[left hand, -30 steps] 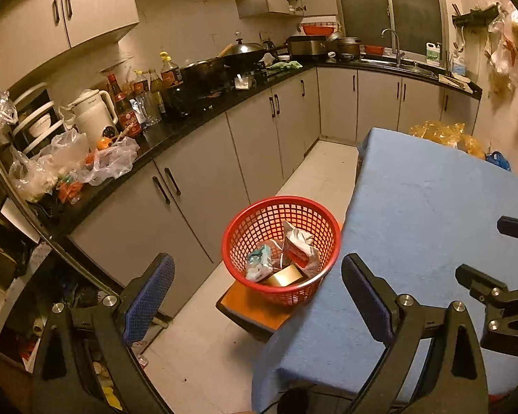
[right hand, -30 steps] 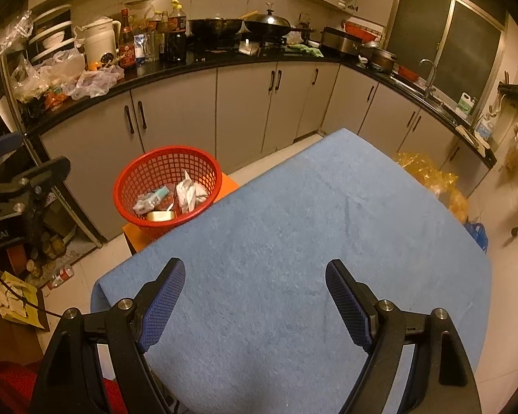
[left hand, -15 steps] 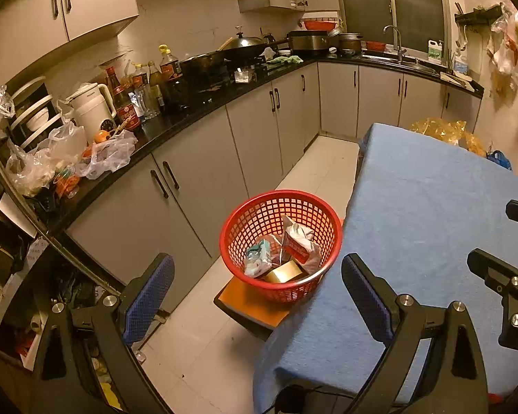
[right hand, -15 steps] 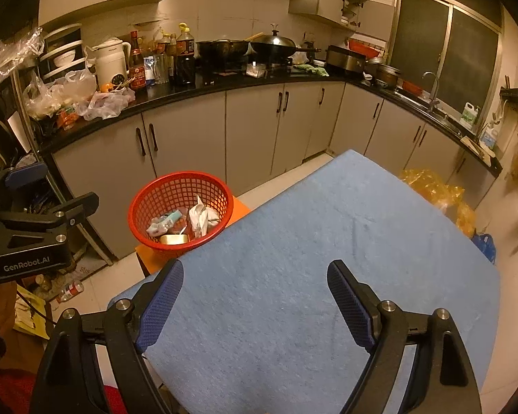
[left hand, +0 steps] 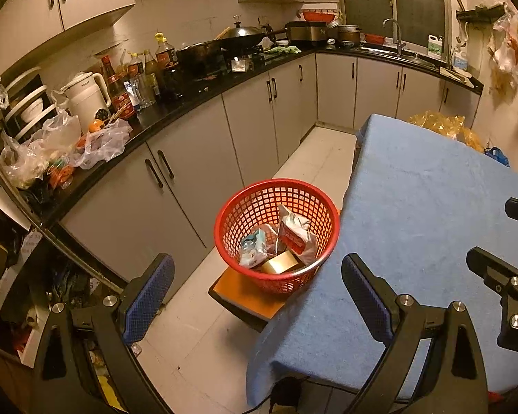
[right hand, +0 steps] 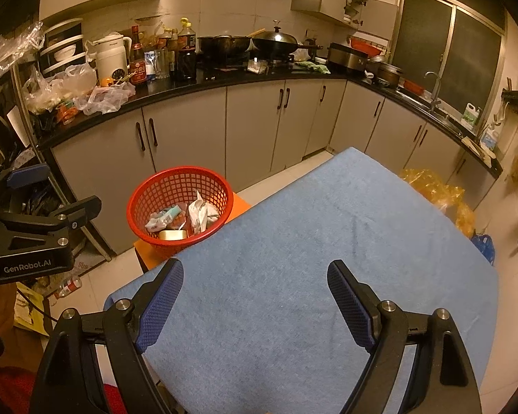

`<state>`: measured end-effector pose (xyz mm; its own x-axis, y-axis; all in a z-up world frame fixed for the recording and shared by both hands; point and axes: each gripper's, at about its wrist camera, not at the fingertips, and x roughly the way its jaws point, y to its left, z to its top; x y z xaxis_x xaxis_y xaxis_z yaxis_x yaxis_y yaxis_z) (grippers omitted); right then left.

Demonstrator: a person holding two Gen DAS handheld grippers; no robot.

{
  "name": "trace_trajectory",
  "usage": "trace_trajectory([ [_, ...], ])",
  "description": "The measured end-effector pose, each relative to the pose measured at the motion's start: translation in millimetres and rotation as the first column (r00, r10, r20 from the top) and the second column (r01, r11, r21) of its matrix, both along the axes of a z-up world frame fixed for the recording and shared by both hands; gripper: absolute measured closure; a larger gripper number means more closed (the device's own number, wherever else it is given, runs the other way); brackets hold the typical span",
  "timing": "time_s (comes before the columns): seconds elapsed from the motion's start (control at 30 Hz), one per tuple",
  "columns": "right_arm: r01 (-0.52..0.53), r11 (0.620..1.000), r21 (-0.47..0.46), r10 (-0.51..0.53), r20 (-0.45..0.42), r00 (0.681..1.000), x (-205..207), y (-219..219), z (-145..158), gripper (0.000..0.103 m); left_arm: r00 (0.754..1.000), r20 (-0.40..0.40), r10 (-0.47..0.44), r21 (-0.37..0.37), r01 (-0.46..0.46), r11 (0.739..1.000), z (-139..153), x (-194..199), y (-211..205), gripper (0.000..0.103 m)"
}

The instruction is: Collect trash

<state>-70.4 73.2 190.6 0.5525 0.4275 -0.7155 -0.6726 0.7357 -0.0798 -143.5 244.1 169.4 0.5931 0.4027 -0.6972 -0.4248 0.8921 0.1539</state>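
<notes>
The only lettering I can read for certain is "GenRobot.AI", printed in pale characters on the black body of my left gripper [right hand: 34, 220], which in my right wrist view sits to the left of the red basket [right hand: 179, 176]. A red package [left hand: 295, 238] inside that basket carries printing, but I cannot read it. On the black worktop [right hand: 203, 81] behind the basket, the sauce bottle with a red label [right hand: 138, 65] and the white kettle [right hand: 110, 55] beside it both show marks, too small and blurred for me to read. The white jug [right hand: 471, 115] with a green label, far right of the basket near the tap, is likewise illegible.
</notes>
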Motion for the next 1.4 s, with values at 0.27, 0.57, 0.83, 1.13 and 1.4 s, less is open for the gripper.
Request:
trace_trajectory([
  [0.27,-0.009,1.000,-0.012,0.009,-0.011,1.000,0.3,3.3,-4.0,0.014,1.000,-0.009,0.004,0.000,-0.004,1.000,-3.7,-0.9,0.6,0.006],
  [0.57,-0.024,1.000,-0.020,0.024,-0.018,1.000,-0.8,6.4,-7.0,0.014,1.000,-0.016,0.011,0.000,-0.011,1.000,-7.5,-2.8,2.1,0.006],
  [0.83,-0.031,0.999,-0.026,0.030,-0.028,0.999,-1.4,7.6,-11.3,0.014,1.000,-0.022,0.016,0.003,-0.016,1.000,-10.2,-4.0,0.4,0.006],
  [1.13,-0.030,0.999,-0.029,0.029,-0.030,0.999,-1.9,6.9,-13.5,0.014,1.000,-0.024,0.016,0.002,-0.016,1.000,-10.1,-4.1,-0.9,0.006],
  [1.4,-0.016,0.999,-0.032,0.015,-0.039,0.999,-1.3,2.1,-16.5,0.014,0.999,-0.043,-0.001,0.004,0.001,1.000,-12.9,-0.5,-6.0,0.006],
])
